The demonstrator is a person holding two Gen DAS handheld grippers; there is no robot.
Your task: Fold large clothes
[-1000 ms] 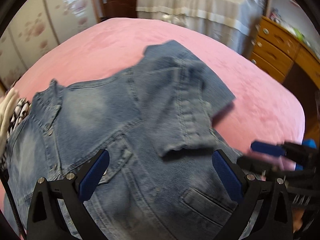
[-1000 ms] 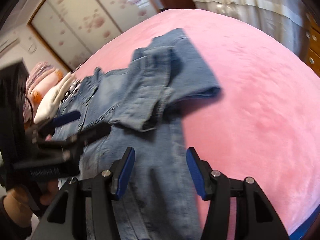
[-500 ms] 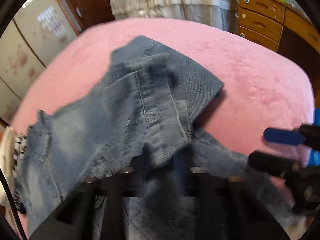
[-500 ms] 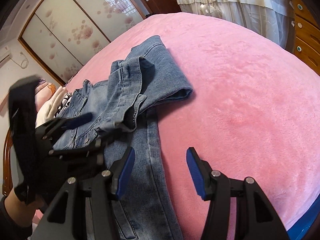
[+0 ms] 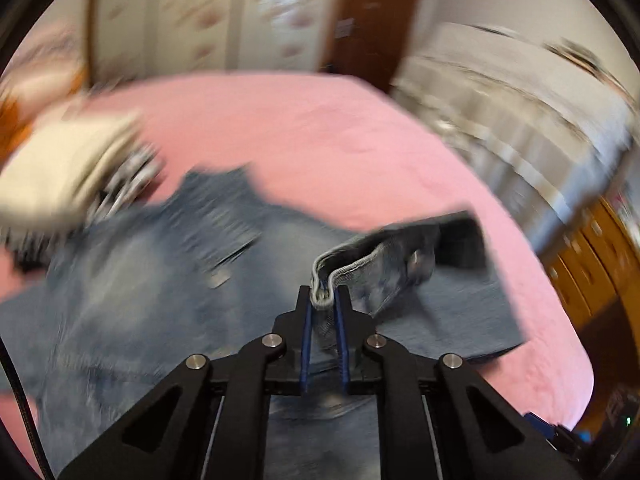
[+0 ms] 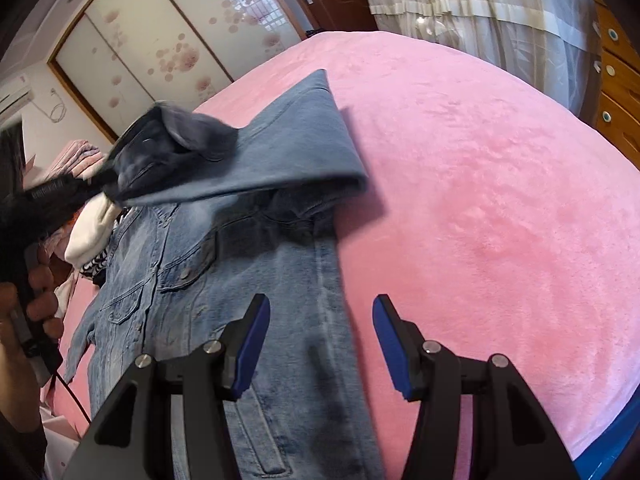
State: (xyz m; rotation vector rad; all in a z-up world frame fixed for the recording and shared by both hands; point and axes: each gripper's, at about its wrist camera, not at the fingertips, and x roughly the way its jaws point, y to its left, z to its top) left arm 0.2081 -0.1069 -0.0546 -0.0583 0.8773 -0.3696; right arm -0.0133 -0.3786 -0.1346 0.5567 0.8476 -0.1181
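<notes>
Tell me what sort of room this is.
Most likely a home bedroom: a bed with a pink plush cover, a sliding-door wardrobe with floral panels, and a wooden chest of drawers.

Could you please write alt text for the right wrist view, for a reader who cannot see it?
A blue denim jacket lies on a pink plush bedspread, its sleeve lifted by the black left gripper, shut on the cuff. The right gripper, with blue pads, hangs open over the jacket's near edge.

Black claw (image 6: 318, 344), blue pads (image 6: 388, 344)
</notes>
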